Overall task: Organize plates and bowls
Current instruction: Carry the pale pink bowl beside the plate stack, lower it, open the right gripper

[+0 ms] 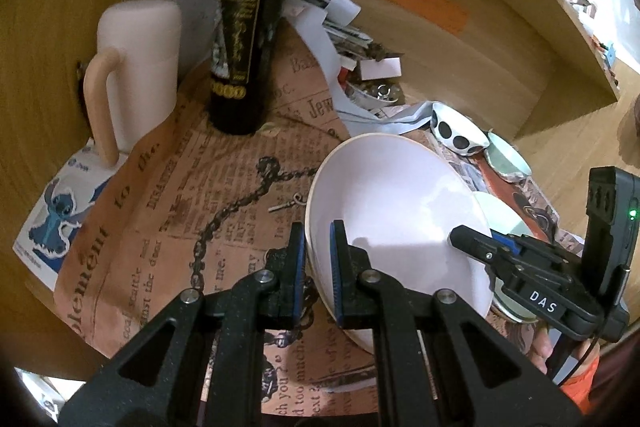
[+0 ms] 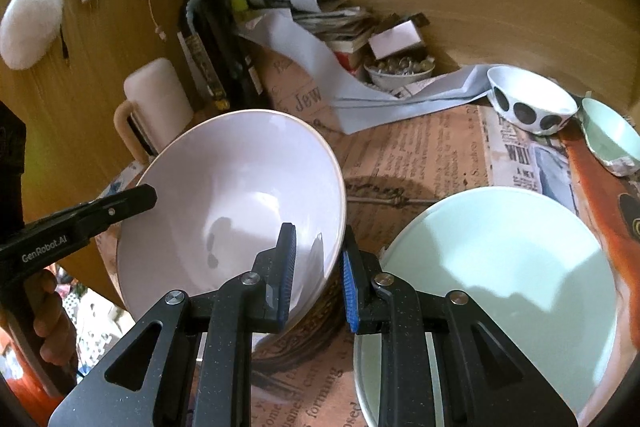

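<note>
Large bowl (image 2: 232, 203) — pale pink-white inside. Plate (image 2: 504, 275) and small bowl (image 2: 612, 135) — mint green. Spotted bowl (image 2: 528, 99): white with black dots. Bottle (image 1: 248, 39): dark glass, gold-printed label. Gripper pads (image 2: 289, 267): blue.

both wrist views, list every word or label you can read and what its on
"DAS": white tag on the right gripper.
"GenRobot.AI": side of the left gripper.
"Jew", cut off: newspaper sheet on the table.
"lement" and "to the": newspaper sheet, left wrist view.
Wine bottle label: gold script, too blurred to read.
Smaller newsprint columns: too small.
</note>
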Demonstrator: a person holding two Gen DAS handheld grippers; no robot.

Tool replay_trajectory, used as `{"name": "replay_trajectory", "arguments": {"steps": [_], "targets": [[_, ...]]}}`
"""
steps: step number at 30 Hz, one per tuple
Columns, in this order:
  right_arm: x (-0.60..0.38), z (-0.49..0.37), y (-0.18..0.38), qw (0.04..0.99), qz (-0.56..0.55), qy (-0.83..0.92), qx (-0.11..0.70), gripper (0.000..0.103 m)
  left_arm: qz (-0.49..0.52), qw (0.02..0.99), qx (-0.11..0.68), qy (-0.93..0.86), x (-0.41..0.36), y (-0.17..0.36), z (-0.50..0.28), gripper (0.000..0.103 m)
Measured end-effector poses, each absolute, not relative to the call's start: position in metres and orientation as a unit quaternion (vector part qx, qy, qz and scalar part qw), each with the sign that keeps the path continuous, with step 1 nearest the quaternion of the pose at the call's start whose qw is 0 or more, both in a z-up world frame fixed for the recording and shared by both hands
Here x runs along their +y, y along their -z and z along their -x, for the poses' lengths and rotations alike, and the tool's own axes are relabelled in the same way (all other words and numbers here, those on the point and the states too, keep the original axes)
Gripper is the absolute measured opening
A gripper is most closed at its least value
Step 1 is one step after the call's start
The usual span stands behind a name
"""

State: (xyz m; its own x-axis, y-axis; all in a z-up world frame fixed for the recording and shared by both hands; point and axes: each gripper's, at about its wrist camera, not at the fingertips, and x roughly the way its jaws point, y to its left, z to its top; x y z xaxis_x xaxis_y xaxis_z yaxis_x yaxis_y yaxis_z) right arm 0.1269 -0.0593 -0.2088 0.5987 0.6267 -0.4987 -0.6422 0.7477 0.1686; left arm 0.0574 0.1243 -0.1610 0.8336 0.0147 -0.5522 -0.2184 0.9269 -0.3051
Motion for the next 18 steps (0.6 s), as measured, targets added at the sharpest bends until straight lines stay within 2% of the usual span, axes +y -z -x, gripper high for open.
{"name": "replay_trajectory", "arguments": {"steps": [18], "targets": [[-0.047, -0.131, 0.215, 0.892, 0.035, -0.349, 0.284, 0.022, 0.166, 0.941, 0.288, -0.067, 0.128, 0.173, -0.062, 0.01]]}}
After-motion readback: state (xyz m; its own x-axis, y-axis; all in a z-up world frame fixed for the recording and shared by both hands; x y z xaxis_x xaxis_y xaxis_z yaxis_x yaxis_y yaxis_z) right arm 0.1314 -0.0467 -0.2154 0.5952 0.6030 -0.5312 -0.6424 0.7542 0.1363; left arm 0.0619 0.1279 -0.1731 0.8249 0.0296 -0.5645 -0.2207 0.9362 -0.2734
